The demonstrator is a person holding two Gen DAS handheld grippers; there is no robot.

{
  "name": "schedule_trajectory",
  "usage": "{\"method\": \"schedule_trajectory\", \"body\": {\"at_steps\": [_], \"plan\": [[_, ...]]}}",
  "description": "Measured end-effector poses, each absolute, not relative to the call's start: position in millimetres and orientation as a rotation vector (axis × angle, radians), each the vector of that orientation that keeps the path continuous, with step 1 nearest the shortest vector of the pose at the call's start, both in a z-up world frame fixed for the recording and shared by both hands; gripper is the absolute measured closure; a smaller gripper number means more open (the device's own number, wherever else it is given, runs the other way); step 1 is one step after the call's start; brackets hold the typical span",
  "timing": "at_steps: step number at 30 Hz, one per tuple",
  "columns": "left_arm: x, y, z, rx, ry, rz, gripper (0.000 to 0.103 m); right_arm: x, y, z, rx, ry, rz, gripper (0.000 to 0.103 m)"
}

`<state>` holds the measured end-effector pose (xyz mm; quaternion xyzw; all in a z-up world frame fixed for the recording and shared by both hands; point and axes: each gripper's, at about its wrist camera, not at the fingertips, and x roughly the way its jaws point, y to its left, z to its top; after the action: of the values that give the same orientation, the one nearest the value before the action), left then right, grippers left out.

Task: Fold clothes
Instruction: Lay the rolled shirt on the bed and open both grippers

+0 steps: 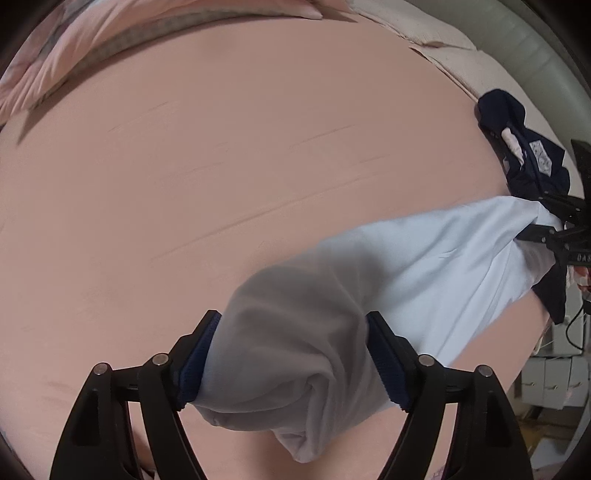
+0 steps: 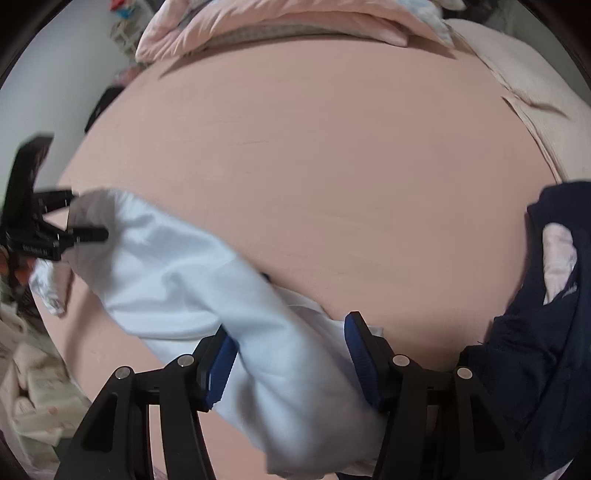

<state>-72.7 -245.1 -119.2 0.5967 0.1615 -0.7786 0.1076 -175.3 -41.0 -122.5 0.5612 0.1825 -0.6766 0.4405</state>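
Note:
A pale blue-white garment point(image 1: 406, 266) hangs stretched between my two grippers above a pink bed sheet point(image 1: 221, 166). My left gripper point(image 1: 291, 325) is shut on one bunched end of it. My right gripper point(image 2: 291, 332) is shut on the other end point(image 2: 207, 280). Each gripper shows in the other's view: the right one at the right edge of the left wrist view point(image 1: 546, 229), the left one at the left edge of the right wrist view point(image 2: 74, 232). A dark navy garment point(image 1: 524, 147) lies crumpled on the bed at the right, and shows in the right wrist view point(image 2: 546, 332).
A pink quilt point(image 2: 280, 26) is heaped along the far side of the bed. A beige blanket point(image 2: 535, 85) lies at the far right. White boxes point(image 1: 554, 380) and patterned bedding point(image 2: 40, 391) sit beyond the bed's edges.

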Motion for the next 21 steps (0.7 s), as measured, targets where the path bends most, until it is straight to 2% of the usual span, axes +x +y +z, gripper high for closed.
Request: {"method": "schedule_trajectory", "body": {"at_steps": [3, 9, 14, 21], "plan": [[-54.7, -260.7, -117.4, 1.65, 0.628, -2.315, 0.026, -187.9, -21.4, -128.1, 1.446, 0.333, -1.686, 0.044], [-18.6, -291.8, -113.8, 1.423, 0.923, -2.334, 0.022, -194.1, 15.3, -122.4, 1.369, 0.125, -1.82, 0.043], [11.4, -317.8, -110.7, 1.219, 1.155, -2.323, 0.021, -205.7, 40.0, -105.8, 1.33, -0.067, -1.891, 0.035], [5.0, -293.0, -116.9, 1.191, 1.069, -2.332, 0.02, -206.3, 58.5, -105.2, 1.352, -0.174, -1.947, 0.035]]}}
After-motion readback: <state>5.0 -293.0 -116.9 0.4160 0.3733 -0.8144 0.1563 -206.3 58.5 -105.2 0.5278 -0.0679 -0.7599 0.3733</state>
